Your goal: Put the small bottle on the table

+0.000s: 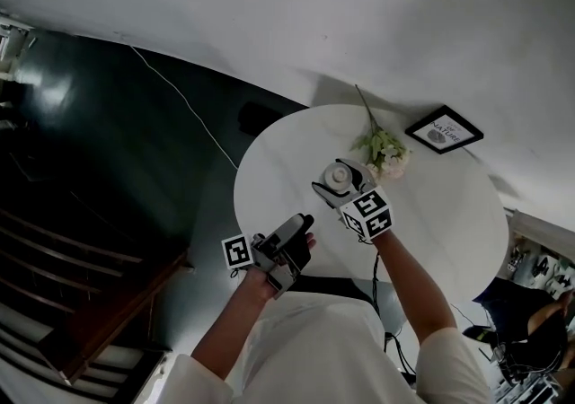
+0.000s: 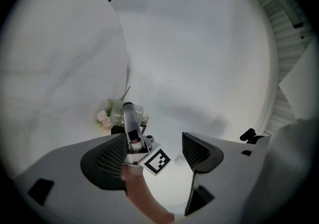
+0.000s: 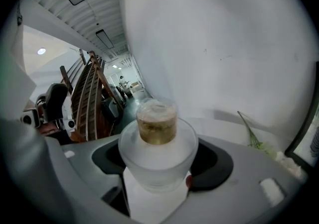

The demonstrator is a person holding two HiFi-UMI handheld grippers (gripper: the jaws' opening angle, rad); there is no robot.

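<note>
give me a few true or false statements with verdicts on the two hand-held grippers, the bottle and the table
1. The right hand-held gripper is shut on the small bottle. True.
2. The left hand-held gripper holds something as well. False: its jaws stand apart with nothing between them.
3. A flower sprig lies on the table. True.
4. The table is square and dark. False: it is round and white.
</note>
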